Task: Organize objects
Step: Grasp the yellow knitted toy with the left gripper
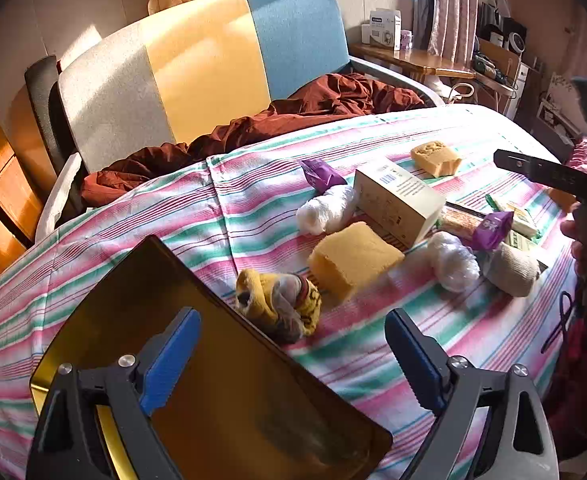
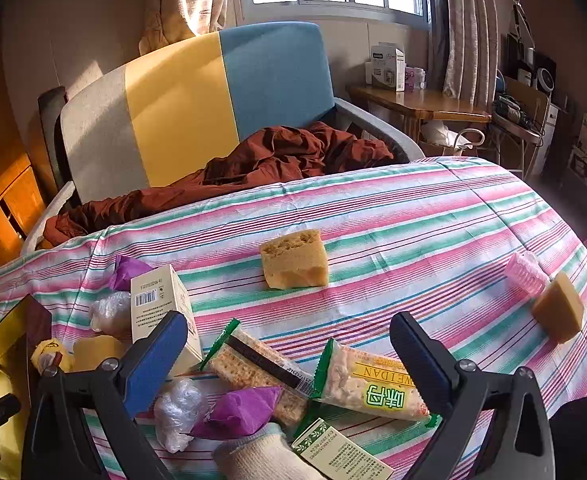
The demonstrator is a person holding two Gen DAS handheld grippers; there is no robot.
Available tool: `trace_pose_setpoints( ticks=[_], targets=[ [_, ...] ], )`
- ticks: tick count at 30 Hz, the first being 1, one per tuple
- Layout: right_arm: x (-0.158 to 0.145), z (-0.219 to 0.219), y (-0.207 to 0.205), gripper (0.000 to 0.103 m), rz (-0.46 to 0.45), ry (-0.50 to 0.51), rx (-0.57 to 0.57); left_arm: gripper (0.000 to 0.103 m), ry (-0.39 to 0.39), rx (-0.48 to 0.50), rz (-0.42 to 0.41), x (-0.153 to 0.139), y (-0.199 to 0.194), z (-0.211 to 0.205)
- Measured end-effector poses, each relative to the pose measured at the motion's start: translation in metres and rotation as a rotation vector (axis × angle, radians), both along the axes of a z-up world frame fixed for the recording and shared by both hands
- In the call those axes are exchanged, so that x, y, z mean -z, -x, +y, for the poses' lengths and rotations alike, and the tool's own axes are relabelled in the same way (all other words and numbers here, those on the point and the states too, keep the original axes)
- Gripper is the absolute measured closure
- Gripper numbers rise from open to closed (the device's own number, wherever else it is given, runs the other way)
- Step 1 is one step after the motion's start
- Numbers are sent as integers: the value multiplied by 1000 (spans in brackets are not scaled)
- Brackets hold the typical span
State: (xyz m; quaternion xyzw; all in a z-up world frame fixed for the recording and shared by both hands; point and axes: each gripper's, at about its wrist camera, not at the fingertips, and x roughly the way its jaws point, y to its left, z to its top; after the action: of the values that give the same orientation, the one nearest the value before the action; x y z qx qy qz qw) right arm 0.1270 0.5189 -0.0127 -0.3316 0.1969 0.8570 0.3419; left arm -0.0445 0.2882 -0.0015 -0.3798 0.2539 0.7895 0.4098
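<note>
1. Left wrist view: our left gripper (image 1: 293, 360) stands wide with nothing between its blue pads. The rolled yellow sock (image 1: 279, 304) lies just ahead and slightly left of centre on the striped bedcover (image 1: 133, 240), touching the edge of the dark tray (image 1: 213, 380) that sits under our left finger. The sock's long axis runs roughly across the jaw gap, tilted down to the right. We judge the left hand is the nearer one to it; the yellow sponge (image 1: 353, 260) lies just beyond.

2. Right wrist view: our right gripper (image 2: 289, 360) is also wide and empty. The green-edged rice cracker packet (image 2: 369, 384) lies between the fingers, its long axis running across the gap, tilted down to the right. The sock shows far left.
</note>
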Motion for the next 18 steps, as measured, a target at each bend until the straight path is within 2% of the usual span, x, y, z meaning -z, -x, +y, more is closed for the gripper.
trace_pose_setpoints(
  ticks=[9, 12, 16, 18],
  targets=[
    [2, -1, 5, 0, -3, 14, -28, 10, 150, 50, -24, 38, 33, 39],
    [3, -2, 7, 0, -7, 15, -37, 21, 181, 58, -31, 49, 38, 44],
    [3, -3, 9, 0, -17, 13, -46, 25, 216, 74, -15, 59, 38, 49],
    [4, -3, 9, 0, -22, 9, -49, 40, 243, 88, -23, 64, 37, 52]
  ],
)
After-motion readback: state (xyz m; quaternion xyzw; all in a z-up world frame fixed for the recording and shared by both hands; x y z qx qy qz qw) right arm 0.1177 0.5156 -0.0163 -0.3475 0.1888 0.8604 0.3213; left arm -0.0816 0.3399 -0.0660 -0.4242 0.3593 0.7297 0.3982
